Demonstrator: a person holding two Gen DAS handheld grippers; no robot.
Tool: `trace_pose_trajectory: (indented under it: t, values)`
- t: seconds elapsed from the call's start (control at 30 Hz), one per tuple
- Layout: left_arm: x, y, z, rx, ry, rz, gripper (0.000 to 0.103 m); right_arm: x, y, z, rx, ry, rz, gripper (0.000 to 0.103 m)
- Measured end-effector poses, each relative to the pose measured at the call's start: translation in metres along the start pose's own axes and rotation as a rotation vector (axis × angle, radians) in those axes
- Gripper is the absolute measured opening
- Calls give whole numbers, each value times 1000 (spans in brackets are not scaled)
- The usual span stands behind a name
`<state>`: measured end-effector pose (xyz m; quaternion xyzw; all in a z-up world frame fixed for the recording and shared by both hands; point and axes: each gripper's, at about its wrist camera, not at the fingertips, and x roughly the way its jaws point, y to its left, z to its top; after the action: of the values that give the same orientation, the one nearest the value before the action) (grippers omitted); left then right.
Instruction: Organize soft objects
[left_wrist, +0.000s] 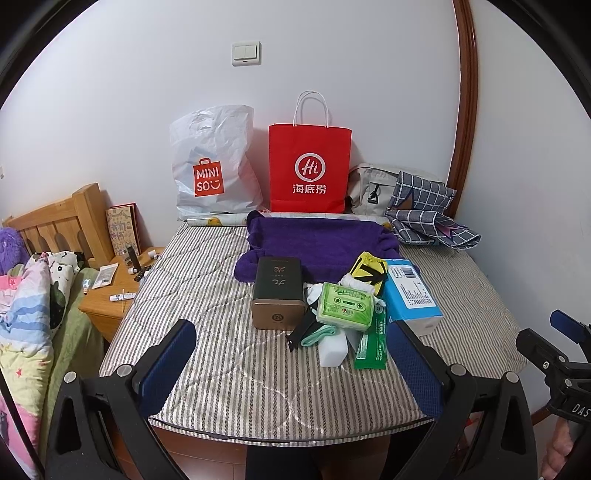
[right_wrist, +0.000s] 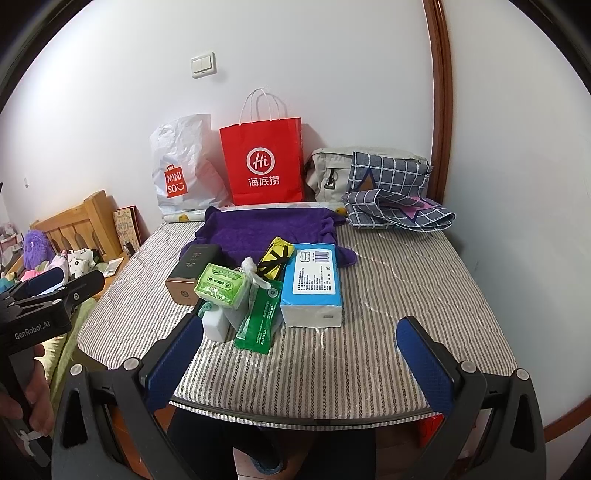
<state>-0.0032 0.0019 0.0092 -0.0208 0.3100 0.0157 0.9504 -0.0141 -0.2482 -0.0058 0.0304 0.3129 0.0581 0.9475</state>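
Note:
On the striped mattress (left_wrist: 229, 369) lies a pile of small items: a green tissue pack (left_wrist: 345, 304), a blue tissue box (left_wrist: 412, 295), a yellow and black pouch (left_wrist: 369, 271), a white sponge block (left_wrist: 334, 349), a green sachet (left_wrist: 371, 345), and a dark tin box (left_wrist: 277, 293). Behind them is a purple towel (left_wrist: 317, 243). My left gripper (left_wrist: 291, 358) is open and empty over the near edge. My right gripper (right_wrist: 301, 347) is also open and empty, just short of the blue tissue box (right_wrist: 314, 284) and green tissue pack (right_wrist: 221, 286).
A red paper bag (left_wrist: 309, 168), a white plastic bag (left_wrist: 214, 166), a grey bag (left_wrist: 369, 188) and a checked cloth (left_wrist: 424, 214) line the far wall. A wooden nightstand (left_wrist: 107, 295) with small items and a bed with bedding (left_wrist: 26, 314) stand on the left.

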Motion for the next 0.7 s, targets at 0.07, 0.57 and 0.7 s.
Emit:
trace_pose_trajectory:
  t: [0.07, 0.57, 0.7]
  values:
    - [0, 0, 0, 1, 0, 1, 103, 0, 0, 0, 0, -2, 2, 103]
    - [0, -4, -2, 7, 0, 2, 103, -1, 1, 1, 1, -4, 4, 103]
    - [-1, -4, -2, 10, -3, 5, 103, -1, 1, 1, 2, -5, 7, 103]
